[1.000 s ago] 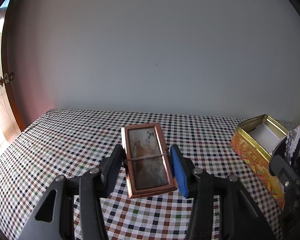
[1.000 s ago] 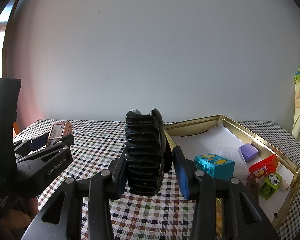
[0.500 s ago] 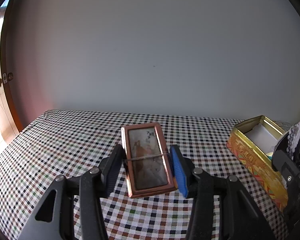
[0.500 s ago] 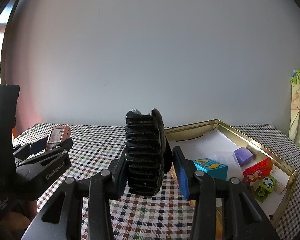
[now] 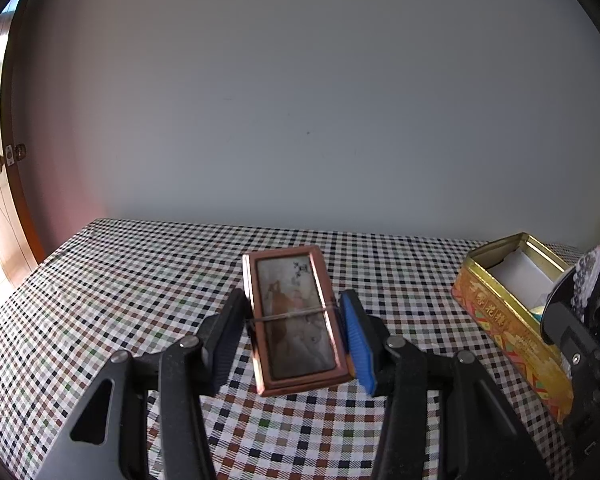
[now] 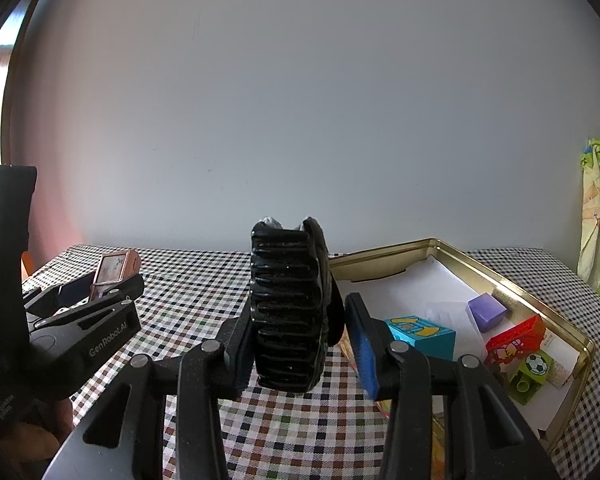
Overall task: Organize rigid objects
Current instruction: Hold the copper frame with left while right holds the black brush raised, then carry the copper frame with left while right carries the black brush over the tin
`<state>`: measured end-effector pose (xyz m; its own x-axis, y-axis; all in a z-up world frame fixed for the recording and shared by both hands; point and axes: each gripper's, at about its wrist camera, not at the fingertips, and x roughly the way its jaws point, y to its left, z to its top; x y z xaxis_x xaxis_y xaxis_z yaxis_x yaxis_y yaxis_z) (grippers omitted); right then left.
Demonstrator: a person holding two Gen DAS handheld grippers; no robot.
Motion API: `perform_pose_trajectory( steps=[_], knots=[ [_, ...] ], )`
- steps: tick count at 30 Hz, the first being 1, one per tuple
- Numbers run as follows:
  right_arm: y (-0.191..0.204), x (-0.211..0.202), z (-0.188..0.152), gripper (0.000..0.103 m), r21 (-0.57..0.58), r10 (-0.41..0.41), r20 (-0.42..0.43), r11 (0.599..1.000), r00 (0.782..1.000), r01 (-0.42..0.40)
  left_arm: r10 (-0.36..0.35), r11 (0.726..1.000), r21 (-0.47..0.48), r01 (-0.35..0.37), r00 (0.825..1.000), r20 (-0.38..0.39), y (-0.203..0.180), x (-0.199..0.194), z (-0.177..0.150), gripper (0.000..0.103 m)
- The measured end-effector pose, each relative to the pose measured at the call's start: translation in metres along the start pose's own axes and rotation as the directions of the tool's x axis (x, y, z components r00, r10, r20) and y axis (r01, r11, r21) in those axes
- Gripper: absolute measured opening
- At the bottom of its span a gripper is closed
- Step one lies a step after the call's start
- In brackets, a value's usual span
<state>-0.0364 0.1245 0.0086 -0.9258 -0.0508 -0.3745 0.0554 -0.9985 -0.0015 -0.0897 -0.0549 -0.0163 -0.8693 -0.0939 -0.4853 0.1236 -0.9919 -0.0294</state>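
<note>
My left gripper (image 5: pixel 296 332) is shut on a small copper-framed box (image 5: pixel 296 320) with a faded picture on its lid and a thin band across it, held above the checked tablecloth (image 5: pixel 140 280). My right gripper (image 6: pixel 296 336) is shut on a black toothed hair claw clip (image 6: pixel 288 308), standing upright between the pads. An open gold tin (image 6: pixel 380 258) lies just right of the clip. In the right wrist view the left gripper (image 6: pixel 104 286) shows at the far left with the copper-framed box (image 6: pixel 114 270). The left wrist view catches the clip (image 5: pixel 592 276) at its right edge.
The gold tin (image 5: pixel 500 320) is lined with white paper and holds a teal block (image 6: pixel 420 334), a purple block (image 6: pixel 486 308), a red block (image 6: pixel 516 338) and a green block (image 6: pixel 534 372). A plain wall stands behind the table. A wooden door (image 5: pixel 4 200) is at the left.
</note>
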Motion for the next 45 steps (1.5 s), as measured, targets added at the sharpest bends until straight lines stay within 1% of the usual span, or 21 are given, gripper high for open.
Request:
perform_pose_trajectory(
  steps=[21,33,45],
  knots=[
    [0.003,-0.005,0.002,0.045,-0.001,-0.002,0.001,1.000,1.000,0.002,0.000,1.000,-0.003,0.000,1.000,0.001,-0.004,-0.002,0.001,0.048],
    [-0.004,-0.008,0.004,0.045,0.014,-0.027,0.019,1.000,0.999,0.026,-0.005,1.000,-0.003,0.005,1.000,0.005,-0.006,-0.001,0.002,0.048],
    [-0.010,-0.007,0.003,0.045,0.016,-0.035,0.025,0.999,0.999,0.034,-0.005,1.000,-0.005,0.006,1.000,0.008,-0.006,-0.003,0.002,0.048]
  ],
)
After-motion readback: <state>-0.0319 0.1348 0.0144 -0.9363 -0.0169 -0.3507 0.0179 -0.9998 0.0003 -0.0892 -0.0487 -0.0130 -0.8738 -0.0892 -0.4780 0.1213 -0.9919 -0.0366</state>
